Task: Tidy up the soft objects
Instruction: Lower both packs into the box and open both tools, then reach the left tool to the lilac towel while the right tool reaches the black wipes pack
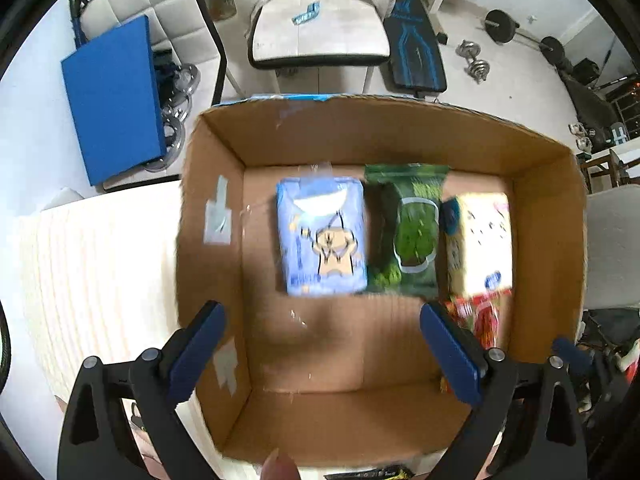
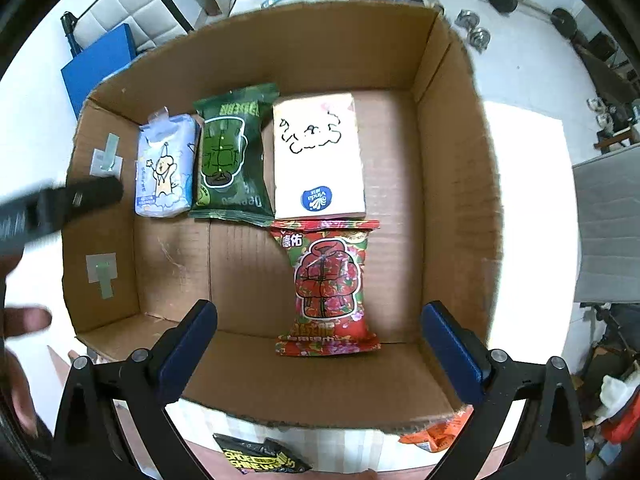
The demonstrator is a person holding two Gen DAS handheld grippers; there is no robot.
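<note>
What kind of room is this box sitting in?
Probably a room at home that doubles as a gym: a barbell and dumbbells lie on the floor beside a padded bench, with a white cushioned chair behind the cardboard box.

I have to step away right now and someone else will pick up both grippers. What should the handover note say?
Left gripper: open, nothing between its fingers, above the cardboard box.
Right gripper: open, empty, above the box too.
In the box: blue pack, green pack and white tissue pack side by side in a row; red pack lies in front of the white one.
Left outside, at the box's near edge: a black-and-yellow pack and an orange pack, both partly hidden.
Next, probably: put those two in the box.
</note>
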